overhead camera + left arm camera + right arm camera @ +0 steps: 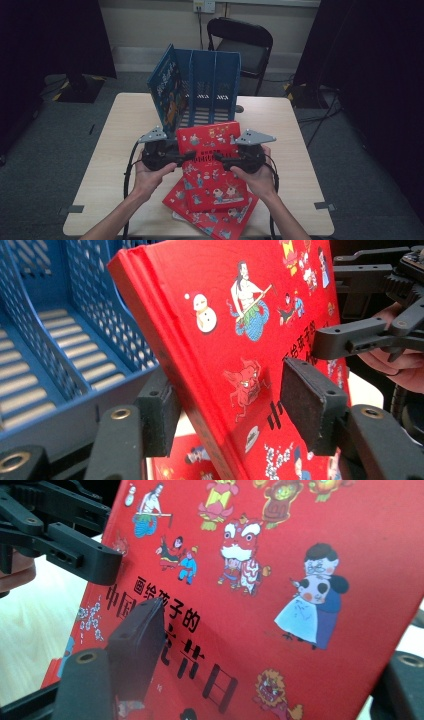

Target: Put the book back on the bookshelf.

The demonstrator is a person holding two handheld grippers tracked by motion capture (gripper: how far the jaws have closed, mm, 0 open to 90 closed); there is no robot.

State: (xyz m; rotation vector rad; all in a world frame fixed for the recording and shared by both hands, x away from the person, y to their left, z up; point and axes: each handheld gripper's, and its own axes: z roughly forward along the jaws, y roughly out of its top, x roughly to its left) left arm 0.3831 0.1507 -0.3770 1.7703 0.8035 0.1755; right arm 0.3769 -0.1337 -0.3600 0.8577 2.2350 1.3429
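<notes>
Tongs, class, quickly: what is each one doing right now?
Left tongs: gripping the glossy red picture book by its spine edge.
Right tongs: gripping its opposite edge.

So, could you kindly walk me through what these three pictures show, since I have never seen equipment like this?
Gladly. There is no robot here: a person holds a hand-held tool in each hand, each ending in a two-jaw claw. The wide picture comes from a camera above the table. There the left claw and the right claw meet a red picture book from either side and hold it tilted up above a stack of similar red books. Behind it stands a blue file rack with a blue book in its left slot. The two close pictures come from cameras riding on the claws, looking along their black jaws. Both show the book's edge between the jaws; whether the pads press on it yet is hard to tell.
</notes>
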